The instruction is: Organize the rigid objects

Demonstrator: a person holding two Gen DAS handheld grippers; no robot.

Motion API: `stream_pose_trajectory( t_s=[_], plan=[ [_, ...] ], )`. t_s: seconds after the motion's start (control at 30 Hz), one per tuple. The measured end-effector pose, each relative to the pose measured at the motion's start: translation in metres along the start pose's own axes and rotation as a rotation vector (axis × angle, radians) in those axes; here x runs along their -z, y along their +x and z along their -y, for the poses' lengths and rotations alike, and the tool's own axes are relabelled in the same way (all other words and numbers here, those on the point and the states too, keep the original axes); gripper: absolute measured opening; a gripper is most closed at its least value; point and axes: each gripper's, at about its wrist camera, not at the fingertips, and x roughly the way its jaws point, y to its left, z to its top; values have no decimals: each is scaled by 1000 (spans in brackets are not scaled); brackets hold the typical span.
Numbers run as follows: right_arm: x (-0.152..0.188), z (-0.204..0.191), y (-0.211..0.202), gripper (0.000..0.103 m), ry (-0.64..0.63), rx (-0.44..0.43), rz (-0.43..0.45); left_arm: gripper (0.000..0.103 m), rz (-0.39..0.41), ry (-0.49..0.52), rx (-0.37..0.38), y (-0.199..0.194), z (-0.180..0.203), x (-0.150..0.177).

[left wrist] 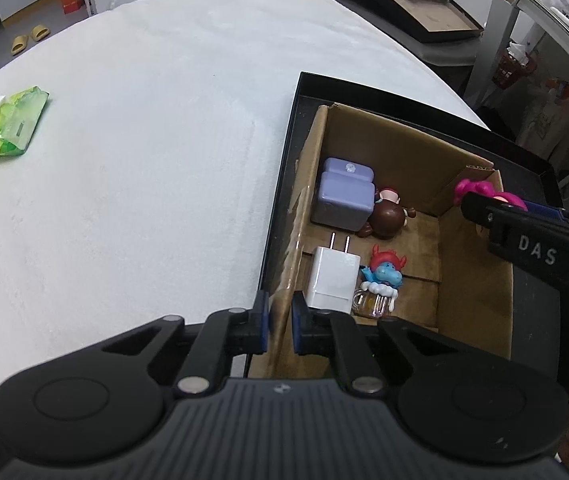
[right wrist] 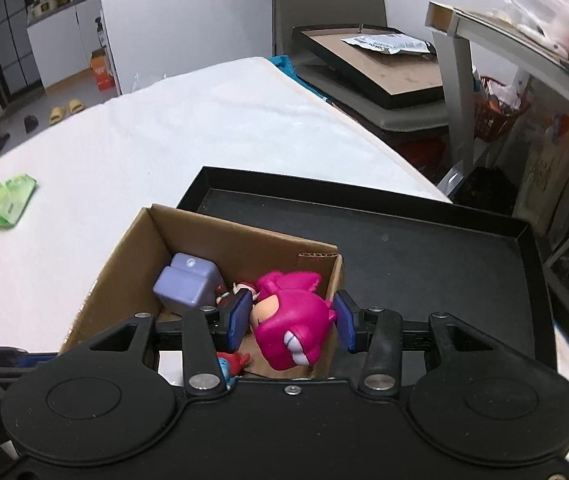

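Left tool has its two blue-padded fingers closed on the near-left wall of one open cardboard box, one finger outside the wall and one inside. On the far left of the white table lies one green tissue packet, well apart from everything else. The box sits inside one shallow black tray at the table's right edge.

Five things lie on the box floor, counted from the left wrist view. At the back left is one lavender block-shaped object. Touching its right side is one brown figurine lying on its side. Nearer the front is one white plug charger with two prongs pointing toward the back of the box. Just to its right is one small blue figurine with red hair, and in front of that one small clear mug-shaped piece with a white top.

Right tool holds one magenta figurine between its two blue pads, partly open to the toy's width. The figurine hangs above the right side of the box, over its interior. In the left wrist view only its pink top shows past the right tool's black finger, above the box's right wall.
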Motion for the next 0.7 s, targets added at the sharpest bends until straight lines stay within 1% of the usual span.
stream_pose_trajectory(
  t_s=[0.23,0.3,0.4,0.7],
  plan=[
    [3,-12,2,44,-64,54,0,10,-2,-7,14,-1,-2,2],
    [3,-14,5,50,-74,73,-9,11,-6,-13,15,-1,-3,2],
    [4,-14,4,57,-99,99,2,11,-16,-19,10,-1,-3,0],
    [2,-8,-3,58,-86,95,24,11,-21,-10,-21,-9,3,2]
  ],
)
